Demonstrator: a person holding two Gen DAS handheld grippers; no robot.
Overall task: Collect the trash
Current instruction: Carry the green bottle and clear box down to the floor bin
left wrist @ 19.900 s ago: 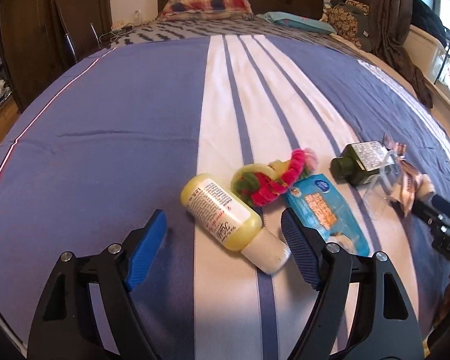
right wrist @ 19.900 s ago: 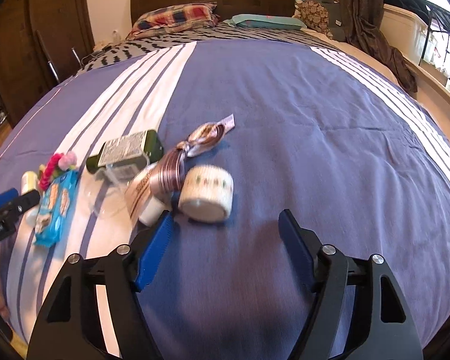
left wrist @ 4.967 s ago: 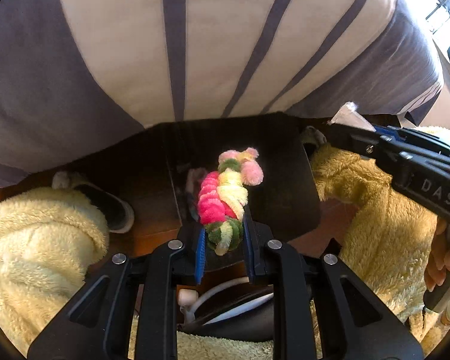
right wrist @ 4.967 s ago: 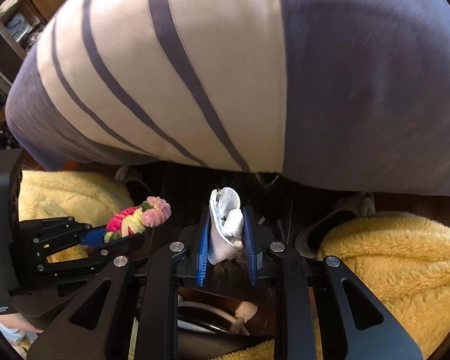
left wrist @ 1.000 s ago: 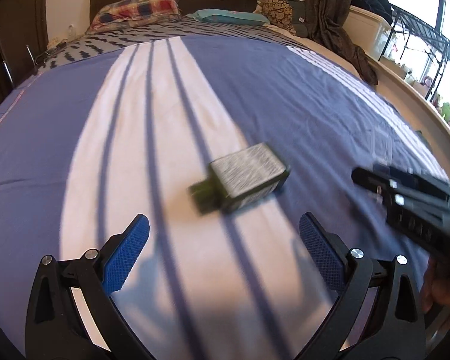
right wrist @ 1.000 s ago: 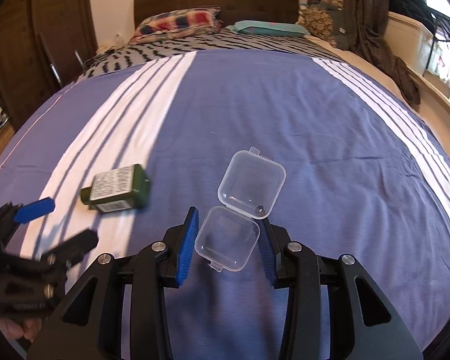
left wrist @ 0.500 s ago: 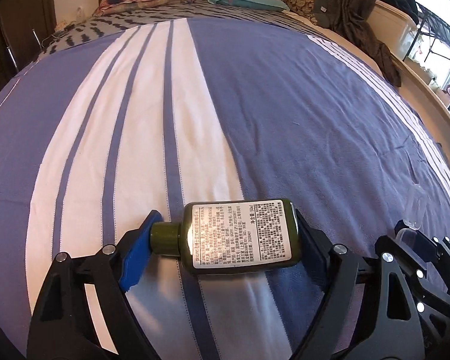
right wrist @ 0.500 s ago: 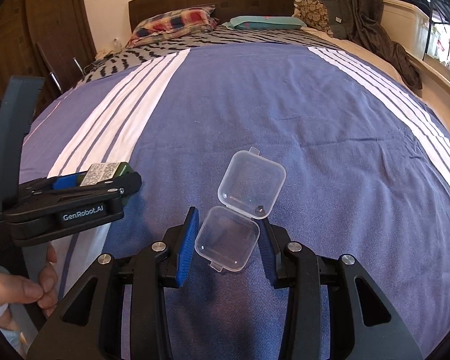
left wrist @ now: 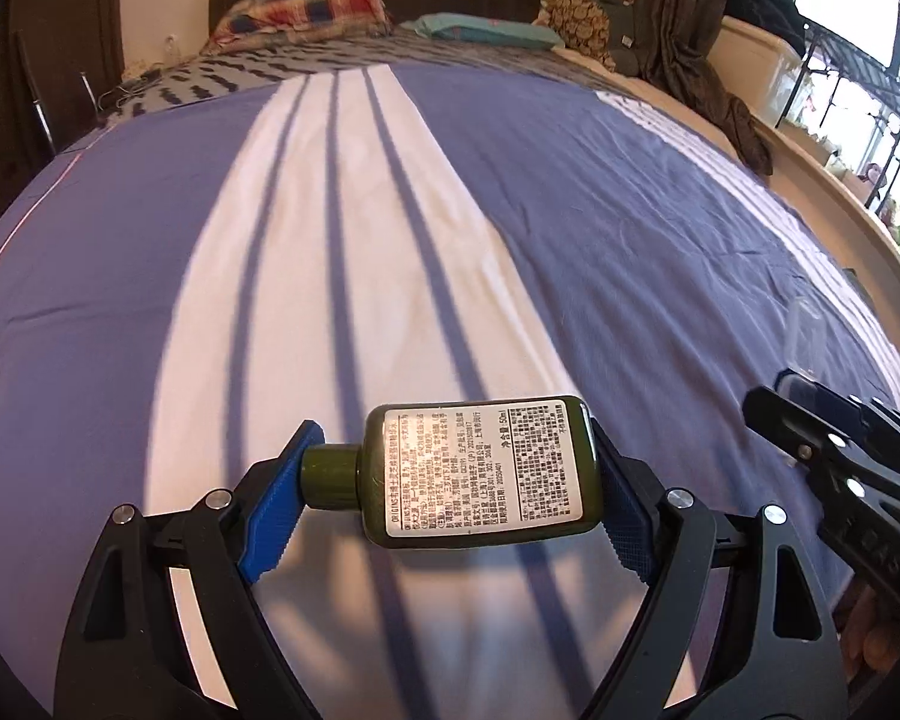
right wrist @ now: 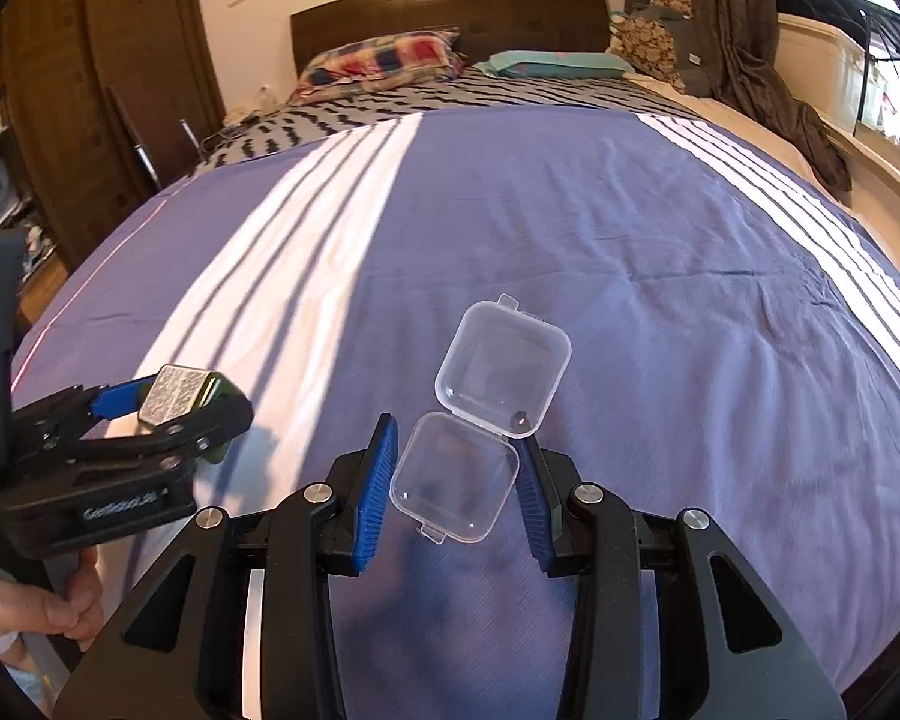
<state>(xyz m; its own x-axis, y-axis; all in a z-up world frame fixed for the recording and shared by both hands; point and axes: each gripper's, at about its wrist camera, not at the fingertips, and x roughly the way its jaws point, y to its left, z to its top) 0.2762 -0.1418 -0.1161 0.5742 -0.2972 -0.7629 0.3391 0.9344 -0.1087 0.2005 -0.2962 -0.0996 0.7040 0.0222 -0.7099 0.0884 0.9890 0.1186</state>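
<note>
Pinching a green bottle point(left wrist: 480, 474) endwise between my left jaws, my right jaws clamp a clear plastic box point(right wrist: 456, 483) above the bed point(right wrist: 660, 252).

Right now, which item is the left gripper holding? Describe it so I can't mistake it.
On the striped bedspread, at the white band, the left gripper clamps a dark green bottle end to end. Unlike the clear plastic box, it is opaque with a printed white label.

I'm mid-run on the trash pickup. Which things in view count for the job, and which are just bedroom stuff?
For the job:
- green bottle, clamped end to end in the left tool
- clear plastic box, lid open, gripped in the right tool

Just there:
- striped bedspread
- plaid pillow
- teal pillow
- dark curtain
</note>
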